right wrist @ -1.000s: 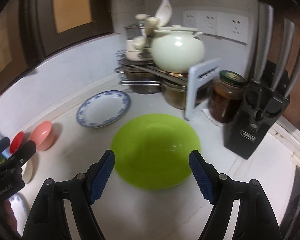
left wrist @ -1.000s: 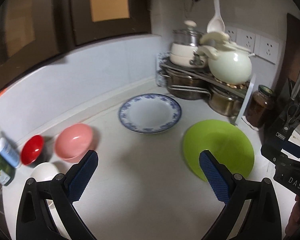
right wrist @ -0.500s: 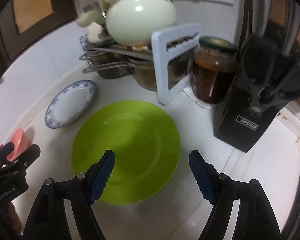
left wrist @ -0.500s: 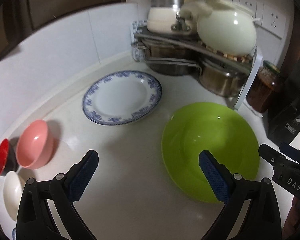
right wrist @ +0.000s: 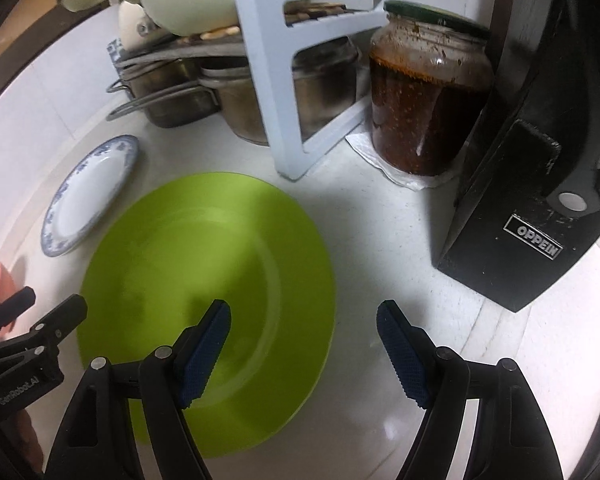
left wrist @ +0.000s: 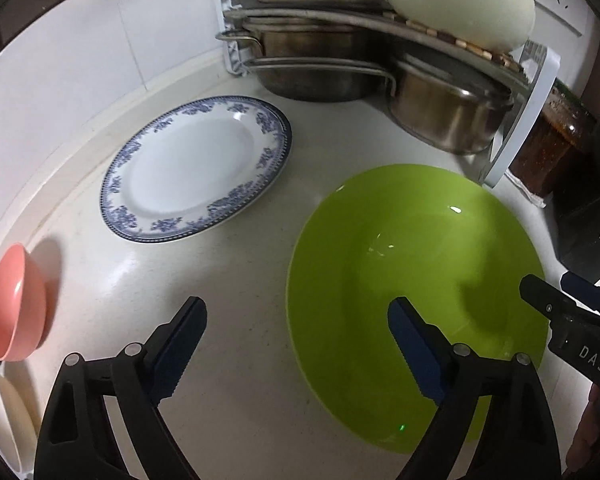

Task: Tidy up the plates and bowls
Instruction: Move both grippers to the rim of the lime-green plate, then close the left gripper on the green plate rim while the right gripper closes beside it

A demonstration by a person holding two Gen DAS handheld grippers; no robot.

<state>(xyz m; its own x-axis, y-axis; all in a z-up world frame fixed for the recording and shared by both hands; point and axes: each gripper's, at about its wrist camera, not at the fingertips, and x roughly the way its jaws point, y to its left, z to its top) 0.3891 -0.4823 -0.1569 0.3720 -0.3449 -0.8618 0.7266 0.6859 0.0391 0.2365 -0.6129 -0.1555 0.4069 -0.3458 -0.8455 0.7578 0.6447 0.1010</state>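
Note:
A lime green plate (left wrist: 416, 280) lies flat on the white counter, with both grippers low over it. My left gripper (left wrist: 296, 320) straddles its left rim. Its jaws are closing, and the blue pads do not press on the rim between them. My right gripper (right wrist: 303, 316) stands open astride the right rim of the green plate (right wrist: 204, 264), with one finger over the plate and one over the counter. A white plate with a blue floral border (left wrist: 196, 168) lies behind and to the left. A pink bowl (left wrist: 16, 304) and a white bowl (left wrist: 4, 412) sit at the far left.
A corner rack holds steel pots (left wrist: 320, 68) with a cream kettle (left wrist: 460, 0) on top. Its white side panel (right wrist: 300, 92) stands just behind the green plate. A jar of dark red sauce (right wrist: 428, 100) and a black knife block (right wrist: 532, 200) stand to the right.
Both grippers have come down and forward onto the green plate, which now fills more of each view. The left jaws have narrowed a little. The red bowl has slid out of the left view.

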